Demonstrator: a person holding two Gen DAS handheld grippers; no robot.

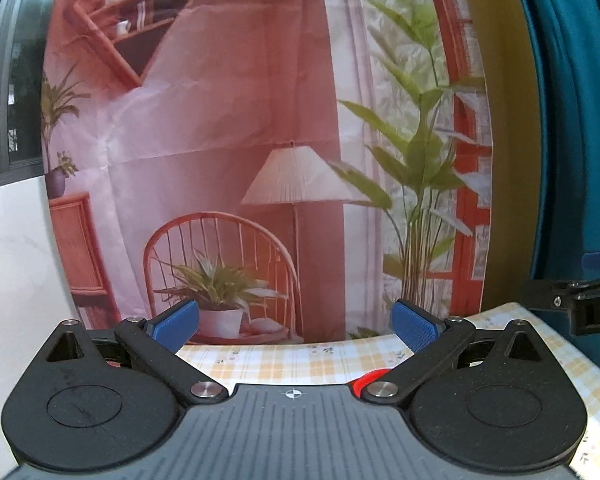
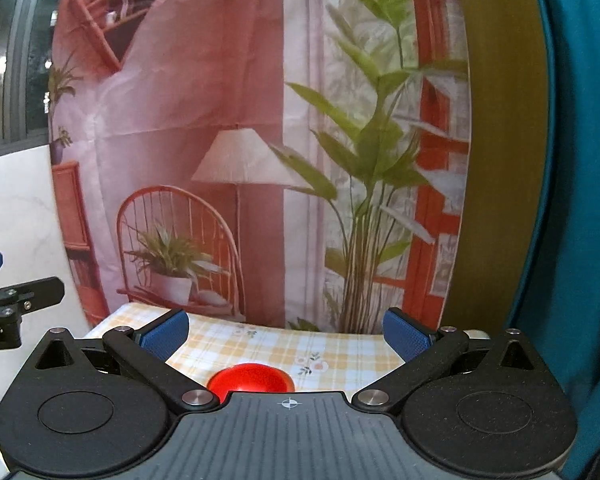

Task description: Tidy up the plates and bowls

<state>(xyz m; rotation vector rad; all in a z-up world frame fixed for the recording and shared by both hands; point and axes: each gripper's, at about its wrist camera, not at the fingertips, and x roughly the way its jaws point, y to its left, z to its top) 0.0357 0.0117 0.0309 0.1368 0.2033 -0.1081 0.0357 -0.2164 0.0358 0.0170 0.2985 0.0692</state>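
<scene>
A red bowl (image 2: 250,378) sits on the yellow checked tablecloth (image 2: 276,344), partly hidden behind the right gripper's body. My right gripper (image 2: 286,334) is open and empty, held above the table with the bowl just below and between its blue pads (image 2: 164,334). In the left wrist view only a sliver of the red bowl (image 1: 370,378) shows at the gripper body's edge. My left gripper (image 1: 296,324) is open and empty above the tablecloth (image 1: 284,360). No plates are in view.
A printed backdrop (image 1: 260,120) of a pink room hangs behind the table's far edge. A teal curtain (image 2: 580,160) hangs at the right. The right gripper (image 1: 580,308) shows at the left view's right edge, the left gripper (image 2: 8,304) at the right view's left edge.
</scene>
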